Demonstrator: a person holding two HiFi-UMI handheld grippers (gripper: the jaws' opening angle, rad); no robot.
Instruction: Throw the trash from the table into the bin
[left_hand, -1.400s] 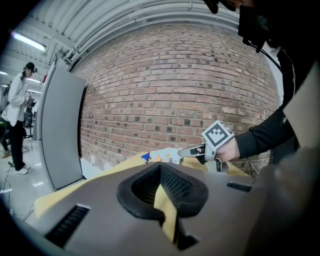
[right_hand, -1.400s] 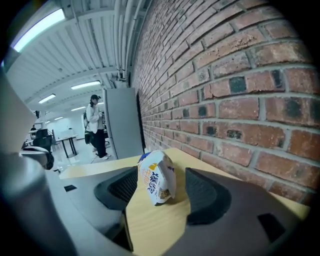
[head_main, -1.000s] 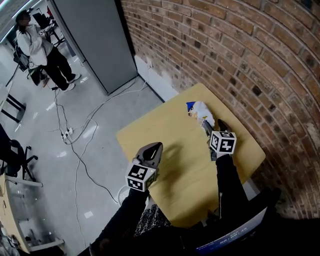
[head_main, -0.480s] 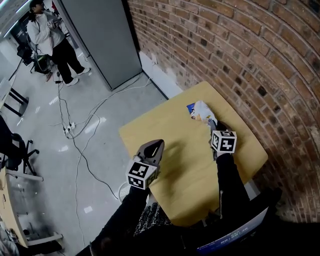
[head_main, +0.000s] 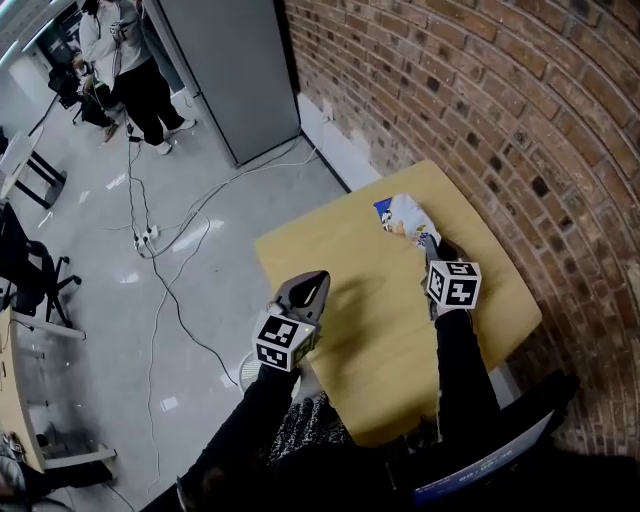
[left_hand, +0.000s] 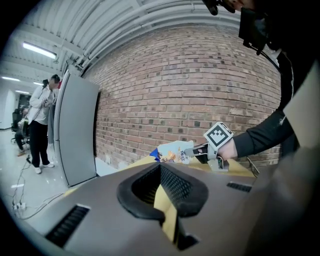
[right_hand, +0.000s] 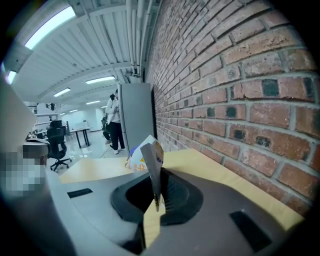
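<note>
A white and blue snack bag (head_main: 403, 212) lies at the far side of the yellow table (head_main: 330, 260), close to the brick wall. My right gripper (head_main: 431, 244) is at the bag's near end. Its jaws have just been closing and now pinch a fold of the bag (right_hand: 148, 150) between them. In the left gripper view the right gripper (left_hand: 194, 151) holds the bag (left_hand: 174, 150) just above the tabletop. My left gripper (head_main: 313, 283) hovers over the table's near-left part, shut with nothing in it, well apart from the bag.
The brick wall (head_main: 500, 120) runs along the table's far and right sides. A grey cabinet (head_main: 225, 70) stands at the back. Cables (head_main: 160, 270) trail over the floor on the left, and a person (head_main: 125, 60) stands far off. A pale round object (head_main: 244, 378) is partly hidden by the table's near-left edge.
The right gripper's jaws went from open around the bag's near end to shut on it. Both grippers have shifted slightly over the table.
</note>
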